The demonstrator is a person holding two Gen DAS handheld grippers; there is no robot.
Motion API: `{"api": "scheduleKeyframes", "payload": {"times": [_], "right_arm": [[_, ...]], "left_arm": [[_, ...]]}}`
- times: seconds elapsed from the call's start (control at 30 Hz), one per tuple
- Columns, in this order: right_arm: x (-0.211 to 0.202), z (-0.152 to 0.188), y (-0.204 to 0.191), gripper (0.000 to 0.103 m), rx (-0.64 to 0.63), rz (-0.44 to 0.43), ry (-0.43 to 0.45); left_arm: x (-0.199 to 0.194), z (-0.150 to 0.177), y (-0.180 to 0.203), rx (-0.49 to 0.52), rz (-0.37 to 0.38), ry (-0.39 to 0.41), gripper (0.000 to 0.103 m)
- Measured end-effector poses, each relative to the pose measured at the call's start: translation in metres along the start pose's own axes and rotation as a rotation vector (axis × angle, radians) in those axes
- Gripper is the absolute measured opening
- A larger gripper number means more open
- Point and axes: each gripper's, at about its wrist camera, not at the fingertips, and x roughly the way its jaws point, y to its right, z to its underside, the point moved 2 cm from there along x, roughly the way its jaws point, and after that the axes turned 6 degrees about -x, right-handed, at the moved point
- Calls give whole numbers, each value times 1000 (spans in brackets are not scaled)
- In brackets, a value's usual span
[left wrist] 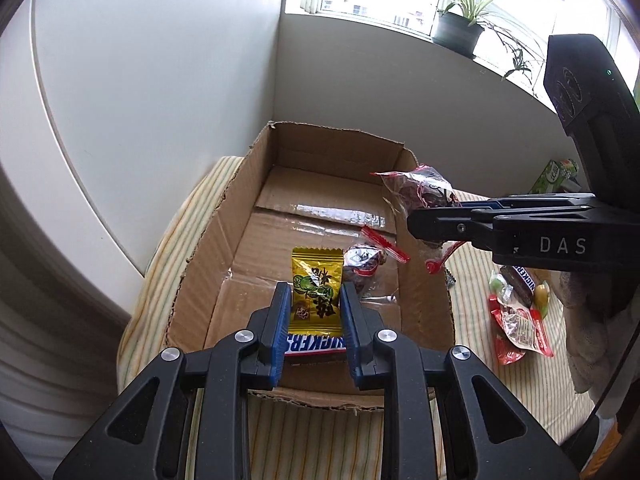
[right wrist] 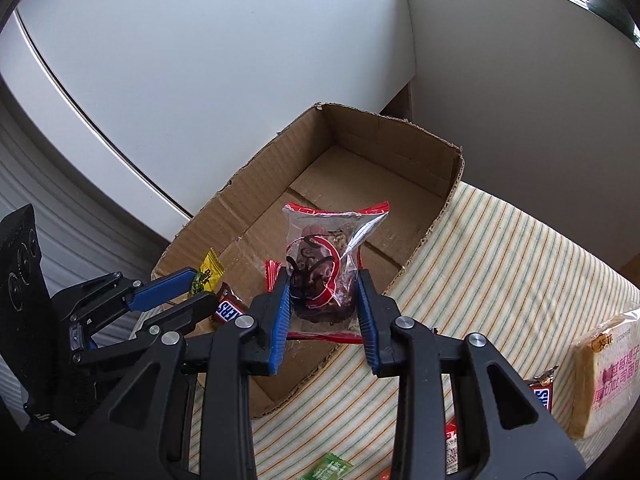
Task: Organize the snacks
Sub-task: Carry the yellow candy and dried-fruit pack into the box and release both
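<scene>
The left gripper (left wrist: 316,300) has its jaws clenched on two snacks at once: a yellow candy packet (left wrist: 316,290) standing up between the blue pads, and a Snickers bar (left wrist: 316,345) lying crosswise beneath it, its lettering upside down in the left wrist view. Both hang over the near end of an open cardboard box (left wrist: 224,216). On the box floor, just past the packet toward two o'clock, lies a clear packet with red ends (left wrist: 366,262) and a dark snack inside. The right gripper (right wrist: 323,300) has its jaws grasping a similar clear red-edged packet (right wrist: 326,264), held upright with its sealed top edge toward twelve o'clock, above the near part of the same box. In the left wrist view this gripper comes in from three o'clock, its packet hovering near the box's right wall. In the right wrist view the left gripper enters from nine o'clock, the yellow wrapper and the bar end showing at its pads. The box sits on a bench under a striped cloth (right wrist: 500,264), close to a white wall. More snacks (left wrist: 520,312) lie in a loose pile on the cloth at four o'clock of the box in the left view, among them another Snickers. In the right wrist view a wrapped loaf of sliced bread (right wrist: 604,372) lies at four o'clock, with a Snickers bar (right wrist: 542,394) just beside it and a green packet (right wrist: 328,466) at six o'clock. A potted plant (left wrist: 460,28) stands on the windowsill at one o'clock.
</scene>
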Motion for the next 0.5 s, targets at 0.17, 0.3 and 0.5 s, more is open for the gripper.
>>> {"api": "scheduleKeyframes", "payload": {"times": [0.17, 0.3, 0.5], "right_arm": [[-2, -1, 3, 59, 4, 1, 15], [-11, -2, 3, 62, 2, 12, 36], [-32, 4, 6, 62, 8, 19, 54]], "left_arm": [[3, -3, -3, -12, -7, -6, 24], [1, -4, -6, -25, -15, 2, 33], [-11, -3, -5, -29, -17, 17, 33]]}}
